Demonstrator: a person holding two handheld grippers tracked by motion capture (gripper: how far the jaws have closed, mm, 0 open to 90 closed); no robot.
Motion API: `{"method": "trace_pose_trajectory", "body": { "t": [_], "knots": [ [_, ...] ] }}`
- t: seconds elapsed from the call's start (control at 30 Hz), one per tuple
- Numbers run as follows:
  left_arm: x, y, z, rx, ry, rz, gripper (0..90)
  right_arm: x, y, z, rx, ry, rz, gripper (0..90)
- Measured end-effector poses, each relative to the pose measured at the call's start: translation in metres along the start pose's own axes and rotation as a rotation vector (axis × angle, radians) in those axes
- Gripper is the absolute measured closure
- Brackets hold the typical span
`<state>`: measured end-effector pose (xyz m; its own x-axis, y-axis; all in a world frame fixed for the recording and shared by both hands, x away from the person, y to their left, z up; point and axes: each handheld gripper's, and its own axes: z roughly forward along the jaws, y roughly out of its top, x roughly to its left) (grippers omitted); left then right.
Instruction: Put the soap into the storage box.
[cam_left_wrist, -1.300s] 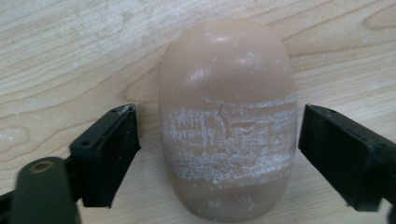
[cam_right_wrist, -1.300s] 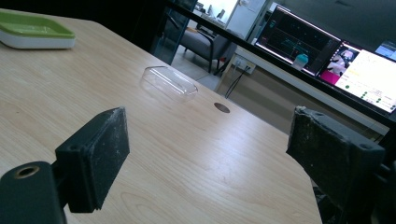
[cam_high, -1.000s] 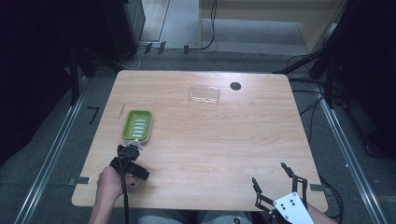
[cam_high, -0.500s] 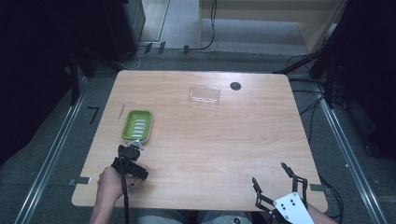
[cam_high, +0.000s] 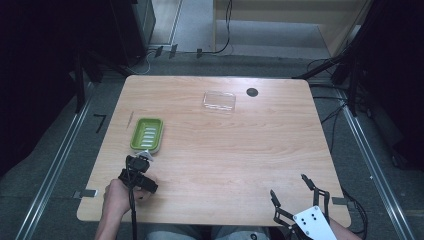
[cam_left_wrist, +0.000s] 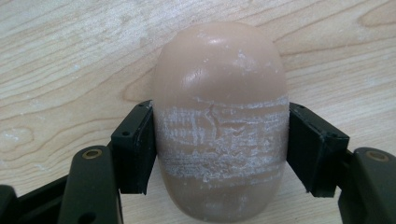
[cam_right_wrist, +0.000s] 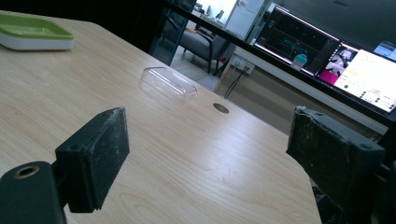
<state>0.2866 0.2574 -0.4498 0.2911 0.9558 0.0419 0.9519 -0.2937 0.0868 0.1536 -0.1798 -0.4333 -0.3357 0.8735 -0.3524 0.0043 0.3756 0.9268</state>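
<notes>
- The wooden table (cam_high: 240, 145) is seen from the high view; a green soap dish (cam_high: 147, 134) lies at its left, and a clear lid (cam_high: 219, 101) lies well apart toward the far edge, near a dark round hole (cam_high: 252, 92).
- The right gripper (cam_high: 299, 194) is held at the near right corner with its jaws spread wide and nothing between them.
- The left gripper (cam_high: 143, 157) is held just beside the dish's near end; its jaws are pinched on the soap bar (cam_left_wrist: 219, 121).
- The bar's long axis is run along the jaws, its rounded end pointed away from the hand; its lower half is gripped.
- A slip is judged likely: the flaky, rounded sides could be squeezed out forward.
- The dish's rim could be struck and shoved if the bar is carried low.
</notes>
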Motion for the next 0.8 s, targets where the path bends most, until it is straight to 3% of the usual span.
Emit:
{"method": "trace_pose_trajectory", "body": {
  "t": [0.3, 0.8],
  "knots": [
    [0.001, 0.0, -0.003, 0.006, 0.002, 0.019, 33.4, 0.0, 0.0, 0.0, -0.002, -0.001, -0.002, 13.1],
    [0.011, 0.002, -0.009, -0.007, 0.009, 0.013, 33.4, 0.0, 0.0, 0.0, 0.0, 0.0, -0.003, 13.2]
  ]
}}
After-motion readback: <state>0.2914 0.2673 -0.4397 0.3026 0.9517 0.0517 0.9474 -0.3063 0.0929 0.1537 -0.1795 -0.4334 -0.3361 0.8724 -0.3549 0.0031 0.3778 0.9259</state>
